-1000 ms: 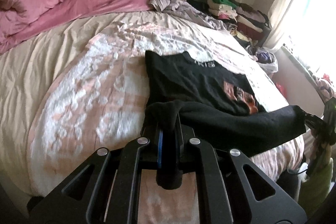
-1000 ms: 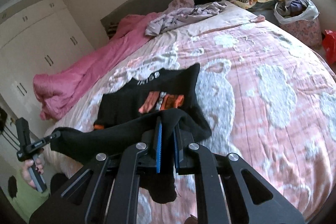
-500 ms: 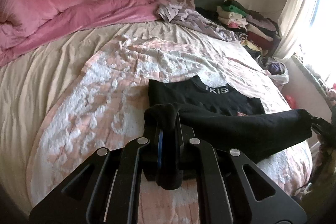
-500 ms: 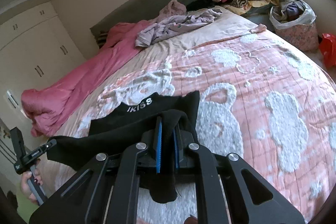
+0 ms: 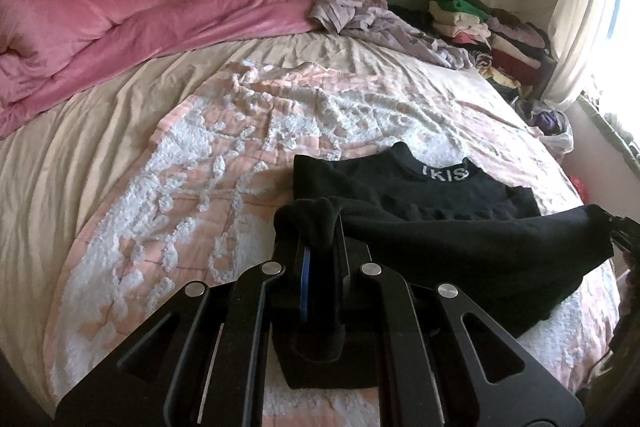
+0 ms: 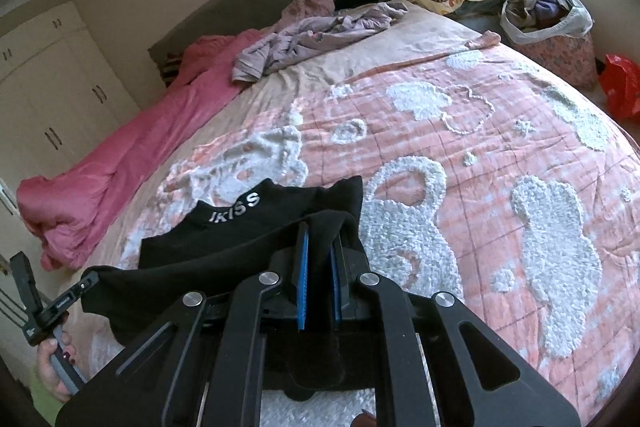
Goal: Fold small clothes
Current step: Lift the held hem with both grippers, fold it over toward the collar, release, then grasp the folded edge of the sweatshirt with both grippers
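The small black knit top with white lettering at its collar (image 5: pixel 436 183) lies on the near part of the pink quilted bedspread with fluffy white shapes (image 5: pixel 248 131), collar toward the far side. Its near hem is lifted and stretched between the two tools, apparently so it can fold over the body in one straight edge. The left gripper (image 5: pixel 320 247) is clamped together on the hem's left corner, the right gripper (image 6: pixel 318 247) on its right corner. Far beyond lie a crumpled pink duvet (image 5: pixel 132 19) and a stack of folded clothes (image 5: pixel 480 23), well apart.
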The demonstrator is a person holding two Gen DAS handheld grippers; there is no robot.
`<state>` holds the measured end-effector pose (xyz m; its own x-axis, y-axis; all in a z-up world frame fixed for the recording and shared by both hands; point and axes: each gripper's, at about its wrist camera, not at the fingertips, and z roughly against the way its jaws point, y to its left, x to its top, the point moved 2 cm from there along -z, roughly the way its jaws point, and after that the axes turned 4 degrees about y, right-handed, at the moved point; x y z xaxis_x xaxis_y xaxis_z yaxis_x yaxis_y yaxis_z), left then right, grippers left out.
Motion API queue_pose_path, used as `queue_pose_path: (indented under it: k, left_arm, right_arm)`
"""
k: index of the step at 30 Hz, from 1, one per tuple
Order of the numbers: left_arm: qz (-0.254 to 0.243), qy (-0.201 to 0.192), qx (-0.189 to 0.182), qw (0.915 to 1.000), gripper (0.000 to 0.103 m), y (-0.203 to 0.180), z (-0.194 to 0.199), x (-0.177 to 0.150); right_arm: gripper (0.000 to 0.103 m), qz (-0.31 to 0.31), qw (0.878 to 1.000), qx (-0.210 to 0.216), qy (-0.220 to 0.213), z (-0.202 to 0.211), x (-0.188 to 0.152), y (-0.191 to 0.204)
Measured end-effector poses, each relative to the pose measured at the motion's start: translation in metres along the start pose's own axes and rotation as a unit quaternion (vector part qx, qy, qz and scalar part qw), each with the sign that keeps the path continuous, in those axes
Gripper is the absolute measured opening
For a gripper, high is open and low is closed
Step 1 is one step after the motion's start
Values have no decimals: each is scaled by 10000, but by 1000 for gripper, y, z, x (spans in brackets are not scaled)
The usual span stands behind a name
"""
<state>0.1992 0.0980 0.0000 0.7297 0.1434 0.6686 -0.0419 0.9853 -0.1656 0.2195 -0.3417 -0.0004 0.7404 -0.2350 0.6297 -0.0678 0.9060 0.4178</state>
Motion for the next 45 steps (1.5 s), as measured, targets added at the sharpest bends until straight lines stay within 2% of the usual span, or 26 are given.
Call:
queue_pose_path:
  k: [9, 12, 13, 14, 15, 16, 18, 24, 27, 33, 39, 45]
  left_arm:
    - [-46, 73, 121, 9999, 3, 2, -17, -4]
    - [7, 123, 159, 9998, 5, 4, -25, -5]
    - [25, 140, 153, 9998, 9, 4, -27, -6]
    - [42, 167, 148, 9997, 13, 5, -28, -6]
    - [64, 163, 137, 9998, 22, 6, -28, -7]
    - [98, 140, 126, 9998, 31, 7, -27, -7]
    - [203, 68, 62, 9998, 38, 9, -22, -7]
    - [180, -259, 2, 9995, 39, 7, 6, -13]
    - [4, -299, -35, 9995, 39, 1, 17, -23]
    - [-405, -110, -176, 9990, 39, -15, 25, -52]
    - [-807, 205, -98, 9965, 39, -26, 18, -88]
    - [-958, 307, -118, 9949, 39, -37, 8, -91]
  right_arm:
    - [8, 24, 9998, -165, 61, -17, -5, -6]
    - [10, 37, 9997, -227, 114, -24, -8, -9]
    - [12, 37, 9996, -255, 144, -26, -10, -9]
    - [22, 52, 9994, -310, 170, -27, -11, -10]
    - [32, 85, 9991, -382, 190, -27, -12, -11]
    - [54, 109, 9989, -444, 144, -26, -13, -11]
    - [55, 97, 9990, -420, 75, -21, -14, -14]
    - [56, 173, 9990, -400, -51, 0, -20, -12]
    - [63, 288, 9992, -262, -49, 13, -30, -4]
    - [66, 503, 9987, -26, 121, 21, -51, 16]
    - [69, 606, 9973, 28, 422, 11, -72, 26]
    - [70, 560, 9968, 48, 570, -3, -79, 30]
